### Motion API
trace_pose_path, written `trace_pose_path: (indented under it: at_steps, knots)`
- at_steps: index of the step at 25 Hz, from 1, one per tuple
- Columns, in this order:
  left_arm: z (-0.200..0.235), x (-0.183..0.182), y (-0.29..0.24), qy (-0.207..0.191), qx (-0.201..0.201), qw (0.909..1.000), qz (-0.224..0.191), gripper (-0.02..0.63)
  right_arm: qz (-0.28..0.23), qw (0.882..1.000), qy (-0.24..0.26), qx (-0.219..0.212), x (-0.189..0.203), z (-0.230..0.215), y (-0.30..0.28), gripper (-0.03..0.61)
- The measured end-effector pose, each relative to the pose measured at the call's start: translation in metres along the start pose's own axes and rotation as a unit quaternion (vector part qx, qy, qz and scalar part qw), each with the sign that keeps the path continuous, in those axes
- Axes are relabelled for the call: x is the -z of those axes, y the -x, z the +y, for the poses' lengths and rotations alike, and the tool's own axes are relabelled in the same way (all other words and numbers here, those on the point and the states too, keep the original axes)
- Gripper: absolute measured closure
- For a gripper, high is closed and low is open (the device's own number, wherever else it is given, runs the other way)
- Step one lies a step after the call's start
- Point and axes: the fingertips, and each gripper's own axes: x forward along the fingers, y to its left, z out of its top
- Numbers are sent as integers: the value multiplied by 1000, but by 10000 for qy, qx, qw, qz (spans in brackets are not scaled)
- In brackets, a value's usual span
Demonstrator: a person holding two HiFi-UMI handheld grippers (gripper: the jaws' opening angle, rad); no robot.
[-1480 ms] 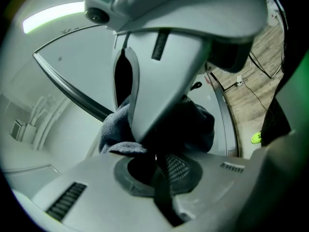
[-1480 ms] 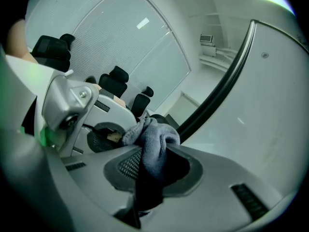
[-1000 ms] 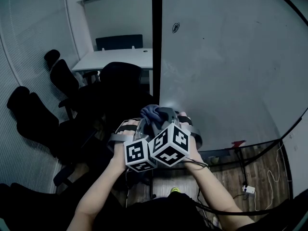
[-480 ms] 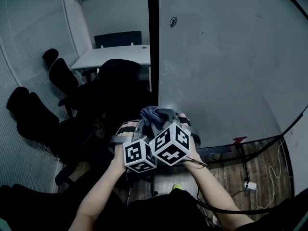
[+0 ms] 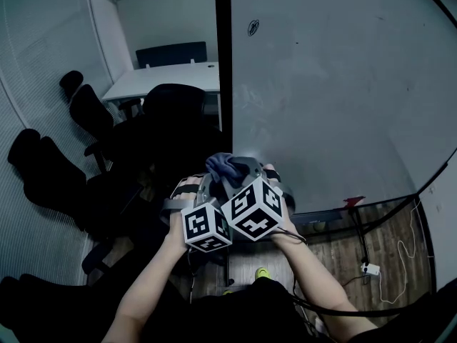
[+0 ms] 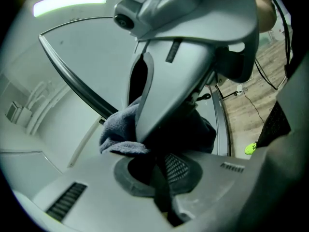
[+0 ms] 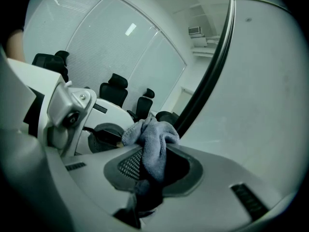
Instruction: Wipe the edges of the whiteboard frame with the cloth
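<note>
My right tongs are clamped tight on the grey cloth, which runs down between the jaws and bunches up over their tips. My left tongs sit pressed against them from the left, jaws drawn together on a dark fold of the same cloth. Just beyond both sets of tips stands the black upright edge of the whiteboard frame, though I cannot tell whether the cloth touches it. The whiteboard spreads off to the right of the tongs, while black office chairs and a white counter lie beyond them to the left.
</note>
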Motion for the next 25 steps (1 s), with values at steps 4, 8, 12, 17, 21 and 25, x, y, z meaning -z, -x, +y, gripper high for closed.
trace_pose_path:
  at_steps: [4, 8, 12, 17, 21, 25]
  knots:
    - [-7, -1, 4, 4, -21, 10000, 90, 598, -34, 10000, 7, -52, 3, 5, 5, 485]
    - [-19, -4, 15, 95, -40, 9999, 135, 598, -77, 9999, 12, -138, 8, 17, 17, 485]
    - [-29, -4, 27, 239, -130, 9993, 266, 598, -221, 9993, -19, -292, 10, 29, 26, 485]
    - [-52, -12, 38, 552, -167, 9972, 479, 598, -364, 9979, -63, -529, 24, 43, 45, 485]
    - [-67, -21, 50, 678, -223, 9952, 674, 598, -448, 9961, -36, -753, 32, 54, 62, 485]
    - [-85, -35, 59, 785, -278, 9932, 811, 598, -576, 9941, -17, -921, 44, 60, 83, 485]
